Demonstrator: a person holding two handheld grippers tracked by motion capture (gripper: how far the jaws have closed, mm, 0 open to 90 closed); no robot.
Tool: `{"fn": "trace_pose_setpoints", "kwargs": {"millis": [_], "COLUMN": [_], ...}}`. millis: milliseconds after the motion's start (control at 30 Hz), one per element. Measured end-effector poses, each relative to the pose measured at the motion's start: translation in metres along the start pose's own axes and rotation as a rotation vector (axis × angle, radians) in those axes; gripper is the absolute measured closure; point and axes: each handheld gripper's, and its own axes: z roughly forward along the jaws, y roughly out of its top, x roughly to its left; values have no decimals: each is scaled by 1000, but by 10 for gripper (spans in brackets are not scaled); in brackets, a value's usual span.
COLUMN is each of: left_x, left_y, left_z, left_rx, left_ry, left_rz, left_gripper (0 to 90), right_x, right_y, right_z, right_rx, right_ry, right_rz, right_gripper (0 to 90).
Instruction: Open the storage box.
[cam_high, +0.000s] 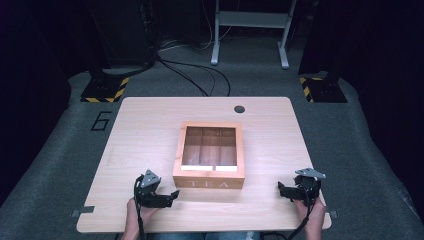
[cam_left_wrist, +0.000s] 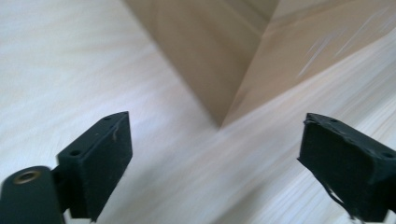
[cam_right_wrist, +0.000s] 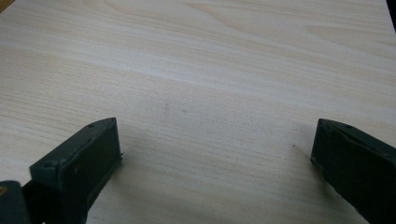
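A wooden tea box (cam_high: 209, 156) with a glass lid is being kept at the middle of the table (cam_high: 140, 125). The left gripper (cam_high: 169, 196) is being held just left of the box's near corner, jaws spread and empty. The right gripper (cam_high: 283, 190) is being held well right of the box, jaws also spread over bare wood.

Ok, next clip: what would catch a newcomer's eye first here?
The wooden tea box, lettered TEA on its near side and closed under a clear lid, sits mid-table. The left gripper lies beside its near left corner and the right gripper at the table's near right, both with jaws open and empty.
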Motion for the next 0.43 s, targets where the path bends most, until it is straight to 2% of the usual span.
{"fn": "trace_pose_setpoints", "kwargs": {"millis": [67, 133, 200, 233, 433], "left_x": [2, 3, 3, 3, 3], "left_y": [-6, -10, -12, -13, -15], "left_z": [1, -1, -3, -3, -4], "left_rx": [47, 54, 66, 62, 58], "left_ry": [20, 74, 85, 103, 115], "left_rz": [-3, 21, 31, 42, 50], "left_gripper": [64, 61, 55, 55, 51], "right_x": [0, 0, 0, 0, 0], "right_y": [0, 0, 0, 0, 0], "right_z": [0, 0, 0, 0, 0], "right_rx": [2, 2, 1, 1, 1], "right_ry": [-1, -1, -1, -1, -1], "right_rz": [0, 1, 2, 2, 3], "right_gripper": [8, 7, 7, 7, 7]}}
